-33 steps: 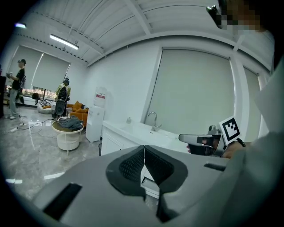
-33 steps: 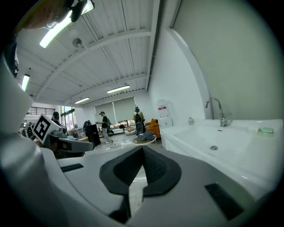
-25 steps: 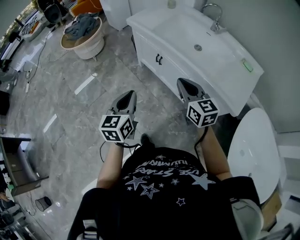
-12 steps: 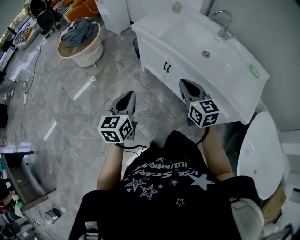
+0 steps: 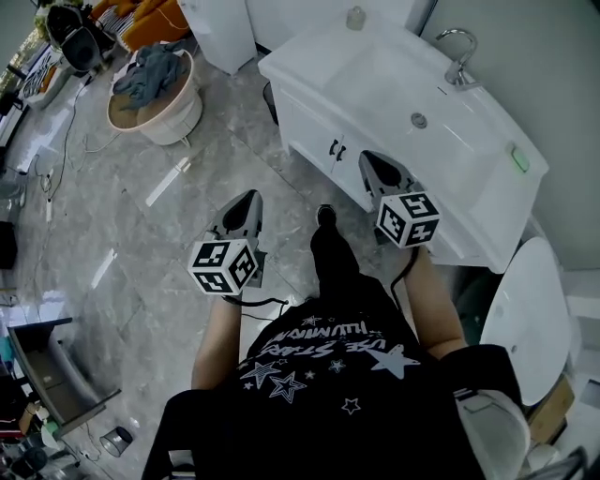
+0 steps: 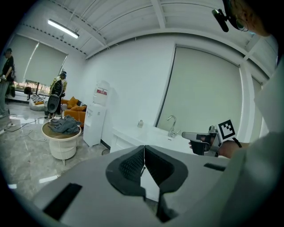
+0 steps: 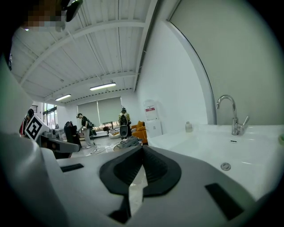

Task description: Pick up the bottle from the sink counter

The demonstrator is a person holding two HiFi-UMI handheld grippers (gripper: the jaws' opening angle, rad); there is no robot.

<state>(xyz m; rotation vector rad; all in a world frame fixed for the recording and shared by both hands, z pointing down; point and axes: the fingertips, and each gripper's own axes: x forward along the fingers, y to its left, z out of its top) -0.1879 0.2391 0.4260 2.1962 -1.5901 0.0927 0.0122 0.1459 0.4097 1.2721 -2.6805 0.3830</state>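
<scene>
Standing before the sink counter (image 5: 375,66), the person holds both grippers out in front, pointed toward it. I judge this to be a carrying posture for the approach, not yet a reach.

The left gripper (image 5: 246,202) hangs over the floor, well apart from the counter. Its jaws are pressed together and nothing is between them. The right gripper (image 5: 375,167) is near the front edge of the counter, beside the basin, and its jaws are also closed on nothing.

The bottle (image 5: 354,16) stands upright at the far back corner of the counter, close to the wall, on the side away from the tap (image 5: 457,45). It is small and pale, and I cannot make out its cap or label. Probably it stands there to keep the basin free.

From the right gripper the bottle lies well ahead, across the counter, and a little to the right of where the jaws point. In the right gripper view it shows left of the tap, far beyond the jaw tips. This gripper seems better placed for the pick, but it must first open its jaws and travel most of the counter.
</scene>
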